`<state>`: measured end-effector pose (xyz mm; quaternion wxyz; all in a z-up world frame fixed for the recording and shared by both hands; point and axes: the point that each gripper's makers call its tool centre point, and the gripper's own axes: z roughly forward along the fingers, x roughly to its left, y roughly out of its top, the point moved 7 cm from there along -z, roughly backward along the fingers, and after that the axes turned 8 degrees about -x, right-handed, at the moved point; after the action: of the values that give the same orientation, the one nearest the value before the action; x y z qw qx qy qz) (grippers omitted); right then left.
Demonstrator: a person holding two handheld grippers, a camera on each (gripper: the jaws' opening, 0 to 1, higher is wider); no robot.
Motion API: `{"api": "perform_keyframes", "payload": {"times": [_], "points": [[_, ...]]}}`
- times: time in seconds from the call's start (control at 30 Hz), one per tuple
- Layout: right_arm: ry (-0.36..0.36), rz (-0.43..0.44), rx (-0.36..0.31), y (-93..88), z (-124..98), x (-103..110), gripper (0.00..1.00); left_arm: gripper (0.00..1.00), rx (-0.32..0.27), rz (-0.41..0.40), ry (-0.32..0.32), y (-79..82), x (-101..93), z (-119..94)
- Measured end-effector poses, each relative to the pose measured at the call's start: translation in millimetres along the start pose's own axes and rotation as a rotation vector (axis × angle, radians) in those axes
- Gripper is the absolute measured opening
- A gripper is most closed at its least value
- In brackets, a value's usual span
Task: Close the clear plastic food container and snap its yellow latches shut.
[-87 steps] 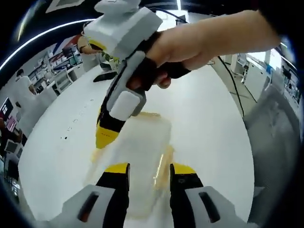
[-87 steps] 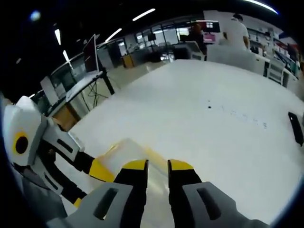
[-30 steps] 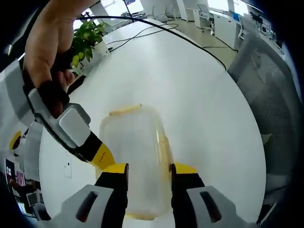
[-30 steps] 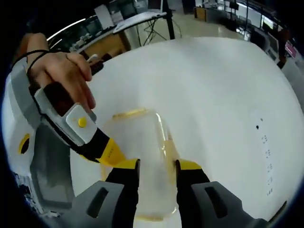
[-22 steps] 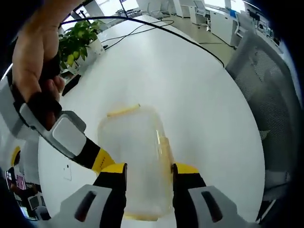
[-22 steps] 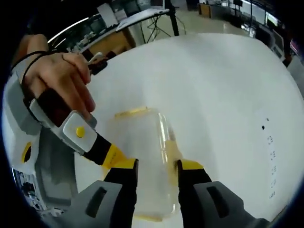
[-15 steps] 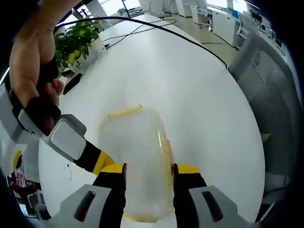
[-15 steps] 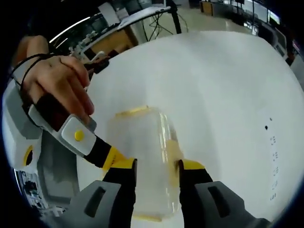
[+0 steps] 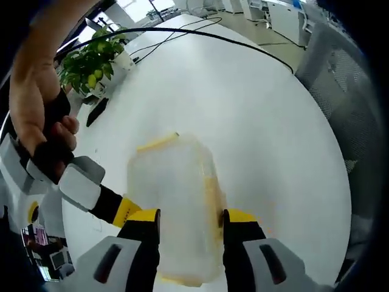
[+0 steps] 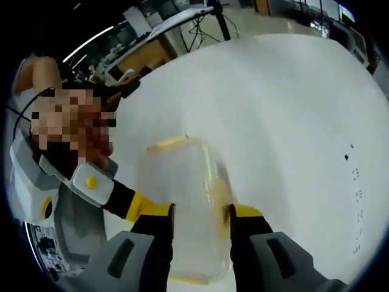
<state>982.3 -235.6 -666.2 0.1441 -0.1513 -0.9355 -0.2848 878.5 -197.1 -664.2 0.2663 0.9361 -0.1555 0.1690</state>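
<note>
The left gripper [image 9: 184, 214] and right gripper [image 10: 199, 210] are each hugging the clear box [image 9: 173, 201], jaws wide at its sides, on the white table [image 9: 255, 115]. A yellow latch [image 9: 159, 142] is sitting at 12 o'clock.

- The container [image 9: 173, 207] is clear and cloudy, with yellow latches [image 9: 213, 198] along its edges.
- The left gripper [image 9: 185, 220] has black jaws with yellow tips on a grey body.
- The right gripper [image 10: 198, 214] has the same colours.
- The surface [image 9: 243, 109] is plain white.
- The plant [image 9: 91, 61], upper left, is green.
</note>
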Motion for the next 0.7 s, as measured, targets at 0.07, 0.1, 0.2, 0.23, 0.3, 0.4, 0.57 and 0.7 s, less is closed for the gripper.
{"api": "perform_keyframes", "payload": {"times": [0.07, 0.1, 0.2, 0.23, 0.3, 0.4, 0.57, 0.7], "points": [[-0.002, 0.004, 0.003, 0.5, 0, 1, 0.34, 0.34, -0.008, -0.040, 0.017, 0.4, -0.2, 0], [-0.004, 0.003, 0.007, 0.8, 0, 1, 0.34, 0.34, -0.020, -0.054, 0.020, -0.1, 0.4, 0], [-0.006, 0.004, 0.008, 0.6, 0, 2, 0.34, 0.34, -0.033, -0.063, 0.029, -0.9, 0.0, -1], [-0.007, 0.005, 0.005, 0.3, 0, 3, 0.34, 0.34, -0.038, -0.080, 0.040, -0.8, -0.2, -1], [-0.008, 0.006, 0.003, 0.2, 0, 3, 0.34, 0.34, -0.036, -0.086, 0.049, -0.3, -0.6, -1], [-0.009, 0.005, -0.001, 0.0, -1, 5, 0.34, 0.33, -0.032, -0.093, 0.053, -0.3, -0.6, -1], [-0.010, 0.003, 0.005, 0.3, -1, 6, 0.33, 0.33, -0.018, -0.095, 0.048, 0.7, -0.1, 0], [-0.010, 0.004, 0.002, -1.3, -1, 10, 0.33, 0.32, -0.012, -0.097, 0.046, 0.8, 0.2, 0]]}}
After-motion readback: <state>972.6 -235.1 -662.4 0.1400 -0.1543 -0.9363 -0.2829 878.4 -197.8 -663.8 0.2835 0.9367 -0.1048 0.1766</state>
